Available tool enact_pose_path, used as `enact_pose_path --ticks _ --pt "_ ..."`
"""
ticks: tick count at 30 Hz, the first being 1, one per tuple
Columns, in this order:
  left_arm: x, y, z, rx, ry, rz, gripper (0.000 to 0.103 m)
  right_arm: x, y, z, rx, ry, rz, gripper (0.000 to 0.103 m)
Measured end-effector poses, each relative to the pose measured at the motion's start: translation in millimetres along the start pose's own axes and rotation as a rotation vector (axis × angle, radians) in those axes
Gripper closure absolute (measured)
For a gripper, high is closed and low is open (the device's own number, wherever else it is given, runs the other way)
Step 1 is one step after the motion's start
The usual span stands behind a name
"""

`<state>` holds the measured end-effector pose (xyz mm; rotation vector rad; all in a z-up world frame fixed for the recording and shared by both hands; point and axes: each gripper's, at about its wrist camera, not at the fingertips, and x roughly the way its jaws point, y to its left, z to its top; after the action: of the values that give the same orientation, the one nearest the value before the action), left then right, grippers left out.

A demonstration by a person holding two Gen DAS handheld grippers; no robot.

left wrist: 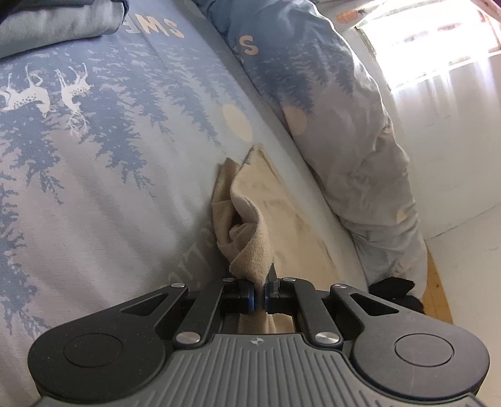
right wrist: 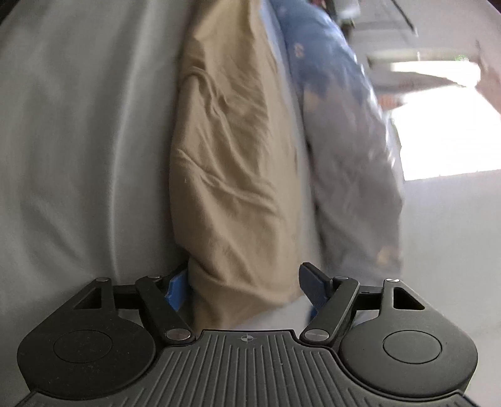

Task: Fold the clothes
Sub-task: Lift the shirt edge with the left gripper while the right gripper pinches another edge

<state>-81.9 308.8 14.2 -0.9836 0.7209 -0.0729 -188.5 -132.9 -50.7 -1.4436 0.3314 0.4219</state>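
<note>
A tan garment [left wrist: 250,213] lies on the blue-grey printed bedsheet [left wrist: 94,188], near the bed's right side. My left gripper [left wrist: 258,294] is shut on a bunched edge of this garment, which rises from the sheet into the jaws. In the right wrist view the same tan garment [right wrist: 231,162] lies wrinkled and stretched away from me. My right gripper [right wrist: 244,291] is open, its fingers [right wrist: 316,288] standing either side of the garment's near end, which lies between them. The right view is blurred.
A rolled blue-and-grey duvet [left wrist: 338,125] lies along the bed's right edge; it also shows in the right wrist view [right wrist: 344,141]. A folded grey-blue cloth [left wrist: 56,28] sits at the far left. White floor and a bright window [left wrist: 438,62] lie beyond the bed.
</note>
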Motion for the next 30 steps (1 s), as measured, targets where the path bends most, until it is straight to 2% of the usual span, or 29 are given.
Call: enact_pose_path --ticks 2,3,4,5,6,7,12,16,21,30 --pt "0.2 -1.2 0.5 0.008 -0.002 0.01 0.094 2.7 0.9 -0.9 -0.034 -0.018 0.034 0.039" --pt "0.4 -1.6 0.7 0.01 -0.003 0.014 0.094 4.8 0.7 -0.5 -0.043 -0.015 0.041 0.048" --pt "0.5 -1.7 0.8 0.009 -0.003 0.017 0.094 7.2 0.5 -0.1 -0.052 -0.009 0.049 0.066" --pt "0.4 -1.5 0.6 0.004 -0.003 0.019 0.094 12.0 0.9 0.2 -0.058 0.012 0.069 0.073" --pt "-0.2 -0.7 0.1 -0.006 -0.003 0.02 0.094 13.7 0.9 0.3 -0.052 0.016 0.085 0.086" --pt "-1.6 0.4 -0.9 -0.018 -0.003 0.02 0.094 15.0 0.7 0.4 -0.045 0.019 0.1 0.09" --pt "-15.6 0.8 -9.0 -0.054 -0.008 0.005 0.094 -2.7 -27.8 4.3 0.134 0.026 0.126 0.094" --pt "-36.0 -12.0 -12.0 -0.034 -0.027 -0.054 0.094 -32.8 -60.2 6.0 0.275 0.003 0.126 0.095" --pt "-79.3 -44.2 -11.4 0.003 -0.092 -0.129 0.094 -79.4 -104.9 1.1 0.398 -0.049 0.081 0.096" --pt "-175.3 -107.2 -16.8 0.003 -0.253 -0.282 0.094 -160.8 -212.1 -25.2 0.591 -0.126 -0.065 0.096"
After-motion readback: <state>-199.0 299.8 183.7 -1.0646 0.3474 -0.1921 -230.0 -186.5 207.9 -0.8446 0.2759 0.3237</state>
